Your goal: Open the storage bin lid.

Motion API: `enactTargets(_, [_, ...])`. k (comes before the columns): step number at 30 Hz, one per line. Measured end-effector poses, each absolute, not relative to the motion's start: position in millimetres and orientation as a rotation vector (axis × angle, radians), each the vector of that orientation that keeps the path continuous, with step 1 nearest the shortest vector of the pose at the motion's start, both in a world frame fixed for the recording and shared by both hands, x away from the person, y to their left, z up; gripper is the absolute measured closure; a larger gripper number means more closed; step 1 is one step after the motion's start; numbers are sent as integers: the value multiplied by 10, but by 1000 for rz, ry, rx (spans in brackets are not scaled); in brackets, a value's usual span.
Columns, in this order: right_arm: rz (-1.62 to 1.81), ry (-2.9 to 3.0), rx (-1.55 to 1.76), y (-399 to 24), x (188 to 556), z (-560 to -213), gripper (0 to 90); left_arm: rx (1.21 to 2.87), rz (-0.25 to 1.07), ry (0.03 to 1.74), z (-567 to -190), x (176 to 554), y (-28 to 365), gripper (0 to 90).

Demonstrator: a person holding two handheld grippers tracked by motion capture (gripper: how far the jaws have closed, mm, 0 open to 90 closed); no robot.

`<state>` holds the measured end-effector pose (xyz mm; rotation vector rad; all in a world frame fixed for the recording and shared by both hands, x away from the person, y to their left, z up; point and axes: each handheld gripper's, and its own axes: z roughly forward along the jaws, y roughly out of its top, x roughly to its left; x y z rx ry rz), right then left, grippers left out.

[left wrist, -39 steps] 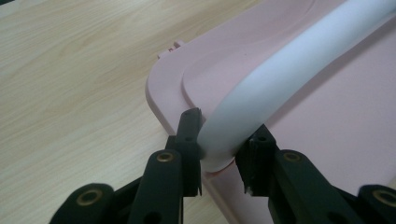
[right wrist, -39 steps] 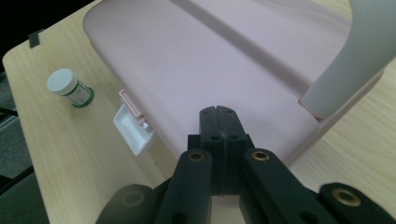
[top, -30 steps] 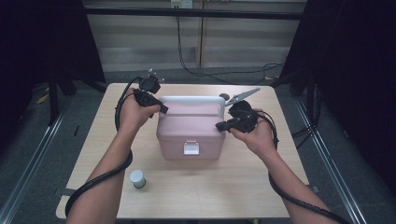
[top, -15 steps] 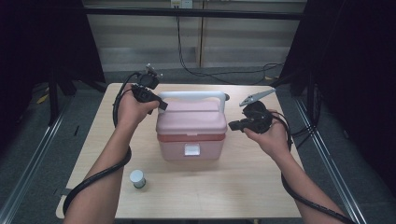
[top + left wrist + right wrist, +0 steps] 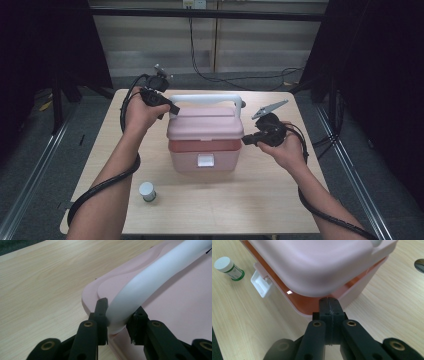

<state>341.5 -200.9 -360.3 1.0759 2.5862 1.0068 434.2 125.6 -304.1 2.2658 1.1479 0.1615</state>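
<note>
Box [image 5: 205, 137] long axis runs left-right; left tool [image 5: 117, 320] grips handle [image 5: 207, 99], right tool [image 5: 329, 305] clenched.

A light wooden table [image 5: 215, 210] stands on grey floor [image 5: 30, 165]; black curtains [image 5: 45, 40] flank a pale panelled wall [image 5: 150, 40] hung with cables [image 5: 200, 50].

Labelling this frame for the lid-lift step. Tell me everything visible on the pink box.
The pink box is a matte plastic case standing upright mid-table. Its lid is raised slightly at the front, with an orange inner rim showing in the gap. The white latch hangs loose on the front wall. A white arched handle crosses the lid. The left gripper has its jaws closed on the handle's end; the right gripper, jaws shut, points at the gap under the lid's edge.
</note>
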Motion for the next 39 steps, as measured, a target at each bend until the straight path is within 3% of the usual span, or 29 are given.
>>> enactTargets(23, [1025,2590,1064,-1810,3505,-3704,900,2229,156,1129,-3082,4351,1303,715])
enactTargets(33, [1012,2581,1044,-1820,3487,-3654,900,2218,164,1125,-3113,4263,1401,570])
enactTargets(39, [1004,2578,1035,-1794,3483,-3595,900,2188,162,1133,-3104,4200,1526,533])
